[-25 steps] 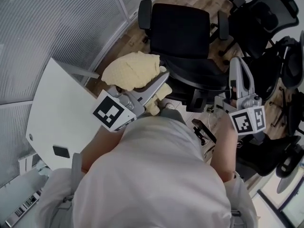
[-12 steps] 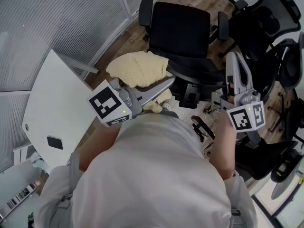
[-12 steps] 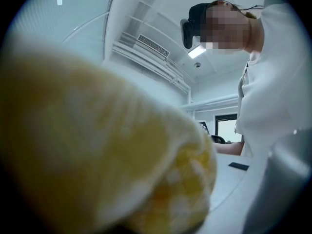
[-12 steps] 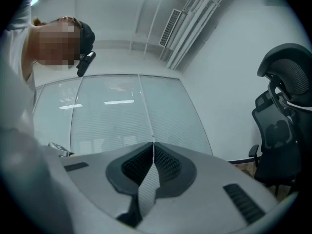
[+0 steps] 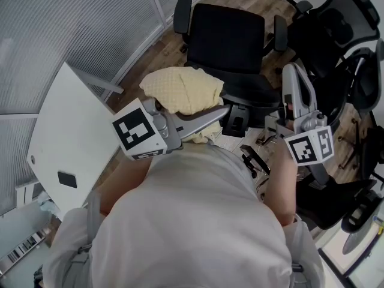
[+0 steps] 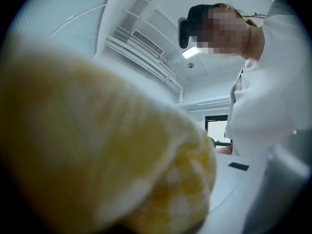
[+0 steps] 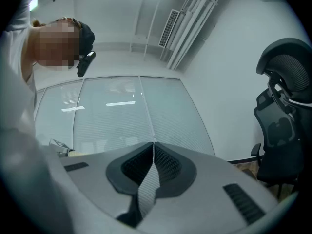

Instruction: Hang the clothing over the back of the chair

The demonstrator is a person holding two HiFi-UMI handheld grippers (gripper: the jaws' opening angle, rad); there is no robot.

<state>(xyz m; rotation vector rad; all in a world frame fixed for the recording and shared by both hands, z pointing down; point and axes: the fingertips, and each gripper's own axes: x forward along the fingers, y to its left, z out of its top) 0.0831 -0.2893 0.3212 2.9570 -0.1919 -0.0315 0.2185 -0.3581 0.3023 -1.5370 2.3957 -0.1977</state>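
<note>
A bunched yellow clothing (image 5: 183, 89) rides on my left gripper (image 5: 221, 113), whose jaws are shut on it; a fold hangs below them. It hovers just left of the black chair's back (image 5: 249, 92), with the black seat (image 5: 228, 35) beyond. In the left gripper view the yellow clothing (image 6: 122, 169) fills the picture and hides the jaws. My right gripper (image 5: 292, 74) is held to the right of that chair, shut and holding nothing. Its jaws meet in a closed line in the right gripper view (image 7: 154, 145).
A white table (image 5: 66, 131) with a small black item (image 5: 66, 179) stands at the left, beside a ribbed glass partition (image 5: 72, 23). More black office chairs (image 5: 336, 29) crowd the right side. A dark clip-like object (image 5: 255, 161) lies on the wooden floor near my body.
My left gripper has carried the yellow clothing to the right, closer to the chair's back. The right gripper has stayed where it was.
</note>
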